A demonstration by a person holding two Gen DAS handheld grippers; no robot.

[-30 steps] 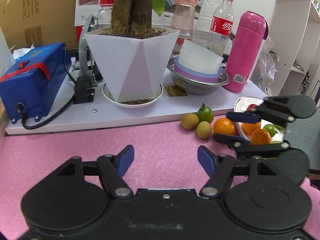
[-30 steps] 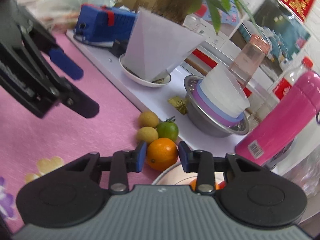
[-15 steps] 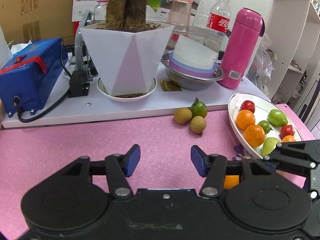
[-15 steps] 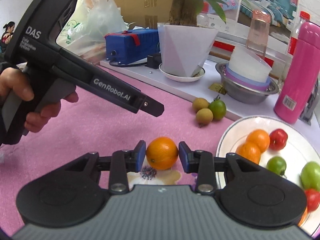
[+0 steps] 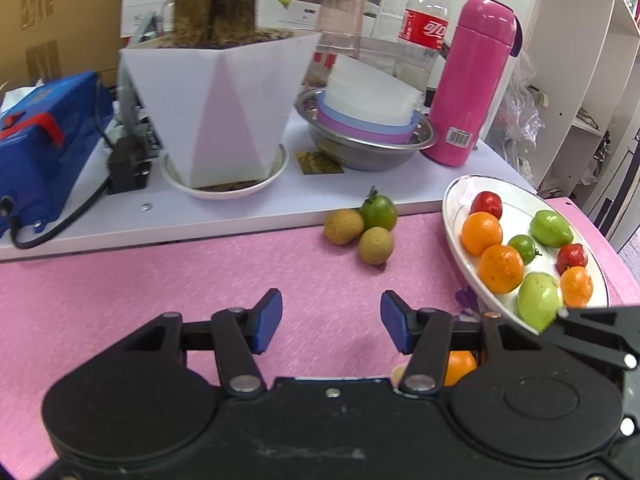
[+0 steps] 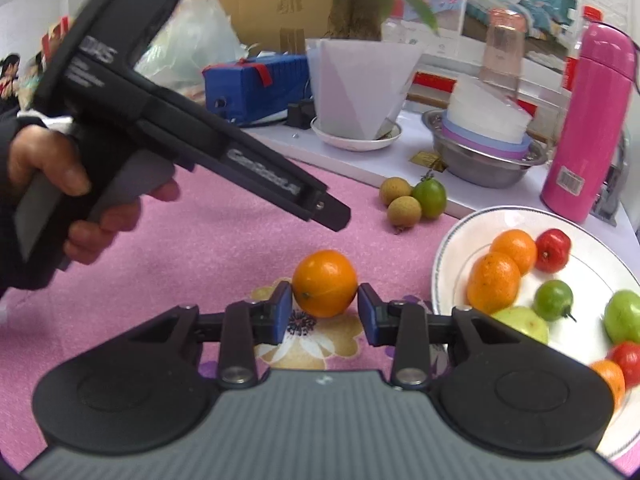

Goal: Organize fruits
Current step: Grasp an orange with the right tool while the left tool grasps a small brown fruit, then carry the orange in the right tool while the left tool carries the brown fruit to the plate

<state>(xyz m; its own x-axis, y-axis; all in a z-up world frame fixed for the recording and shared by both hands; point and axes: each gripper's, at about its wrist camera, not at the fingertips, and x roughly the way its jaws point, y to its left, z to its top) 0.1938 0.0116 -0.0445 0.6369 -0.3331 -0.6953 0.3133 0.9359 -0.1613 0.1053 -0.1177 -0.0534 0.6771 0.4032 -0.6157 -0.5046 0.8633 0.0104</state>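
My right gripper [image 6: 324, 312] is shut on an orange [image 6: 324, 283] and holds it over the pink mat, left of the white plate [image 6: 452, 240]. The plate carries several oranges, green fruits and red fruits. Two brown longans [image 6: 404, 210] and a green fruit [image 6: 430, 199] lie together on the mat by the white board's edge. My left gripper [image 5: 330, 322] is open and empty above the mat. The plate [image 5: 456, 208], the longans [image 5: 375, 245] and the green fruit [image 5: 378, 212] show ahead of it. The held orange [image 5: 460, 366] peeks out behind its right finger.
On the white board stand a white plant pot [image 5: 216, 108], a blue box [image 5: 44, 132] with a black cable, a steel bowl of stacked bowls [image 5: 368, 136], a pink flask [image 5: 474, 80] and a cola bottle [image 5: 424, 28]. A white shelf [image 5: 592, 80] is at the right.
My right gripper has lifted the orange away from the other loose fruits and pulled it back beside the plate. My left gripper has drawn back a little and stays open.
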